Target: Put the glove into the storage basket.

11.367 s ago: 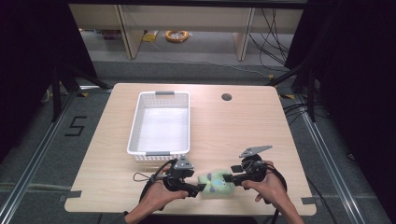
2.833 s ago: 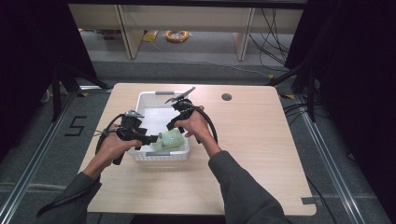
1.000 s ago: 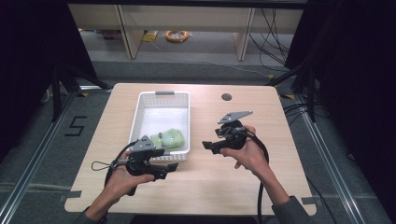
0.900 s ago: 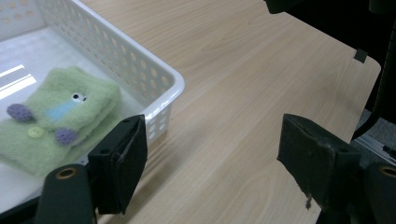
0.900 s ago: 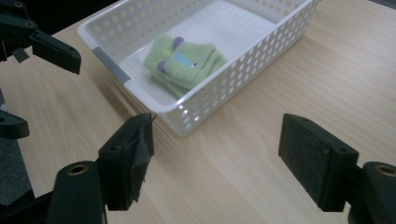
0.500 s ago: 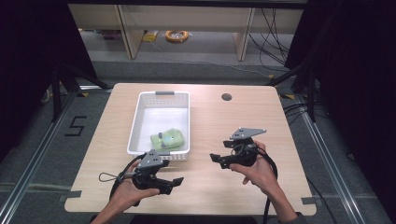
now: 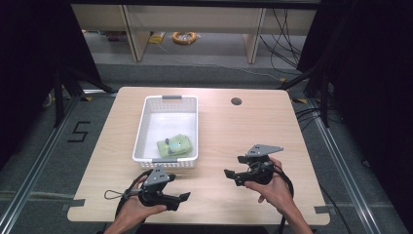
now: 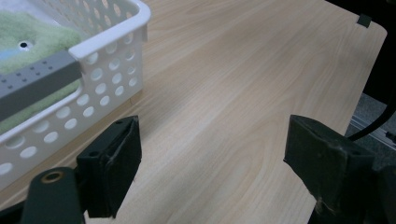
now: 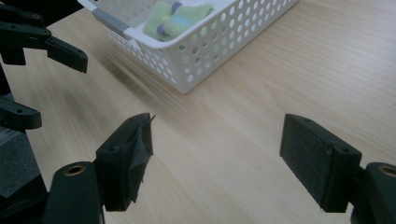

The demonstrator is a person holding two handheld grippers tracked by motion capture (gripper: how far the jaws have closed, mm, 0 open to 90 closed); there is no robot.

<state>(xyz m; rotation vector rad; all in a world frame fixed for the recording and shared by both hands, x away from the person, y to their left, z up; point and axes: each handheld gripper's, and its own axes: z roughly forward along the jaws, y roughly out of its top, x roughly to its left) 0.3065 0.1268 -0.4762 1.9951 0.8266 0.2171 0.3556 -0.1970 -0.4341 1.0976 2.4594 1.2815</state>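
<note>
The big wooden surface (image 7: 219, 126) holds a white basket (image 7: 144, 126) with holes in its sides. A soft green toy (image 7: 174, 145) lies in the near end of the basket. The left tool (image 7: 181, 197) and right tool (image 7: 229, 174) sit low near the front edge, both wide open and holding nothing.

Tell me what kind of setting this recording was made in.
Probably a lab or data-collection workspace: a bare wooden table ringed by black curtains, loose cables on the carpeted floor, and a taped number marking beside the table.
</note>
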